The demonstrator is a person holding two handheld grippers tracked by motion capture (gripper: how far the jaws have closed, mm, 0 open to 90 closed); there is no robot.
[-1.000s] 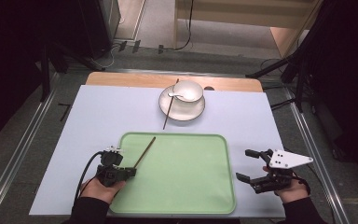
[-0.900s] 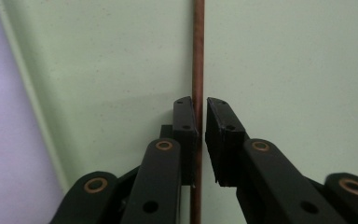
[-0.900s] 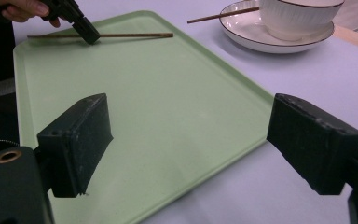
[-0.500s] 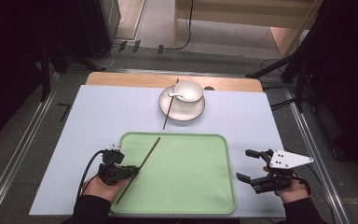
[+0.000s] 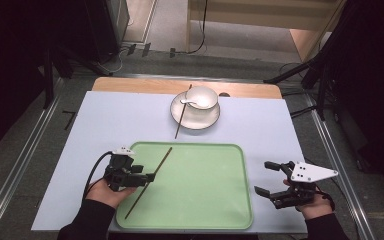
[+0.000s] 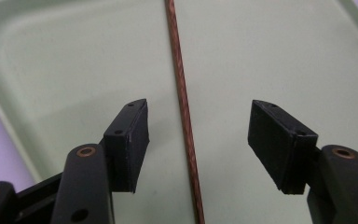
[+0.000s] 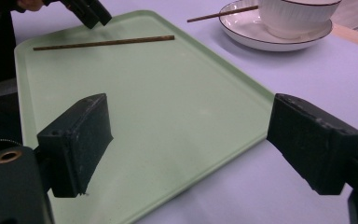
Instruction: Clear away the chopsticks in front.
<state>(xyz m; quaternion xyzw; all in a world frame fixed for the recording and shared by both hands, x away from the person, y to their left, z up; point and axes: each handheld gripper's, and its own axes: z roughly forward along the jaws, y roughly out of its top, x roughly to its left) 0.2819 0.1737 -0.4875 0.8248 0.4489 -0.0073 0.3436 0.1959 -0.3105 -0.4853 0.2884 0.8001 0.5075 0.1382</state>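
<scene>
Chopstick [image 5: 149, 182] lies flat on the tray [image 5: 205, 200], between the left gripper [image 5: 147, 176] jaws but touching neither pad; in the left gripper view it [image 6: 182, 107] runs straight out ahead along the gap, a bit nearer the left pad, long axis in line with the jaws. From the high view it sits diagonal, near end over the tray's front-left rim, far end toward the plate [image 5: 195, 116]. Left jaws have just been opening and now stand wide, released, nothing gripped. Looks like the stick is just set down on the tray.

Second chopstick [image 5: 182, 116] rests across the plate beside the cup [image 5: 202, 97], far ahead of the left jaws and apart from them, long axis pointing roughly away from the person. The left hand is likely the nearer one to fetch it.

Right gripper [image 5: 271, 180] hovers off the tray's right edge over the worktop [image 5: 105, 120], jaws spread wide, empty; tray corner [image 7: 242, 126] lies between and below its pads.
</scene>
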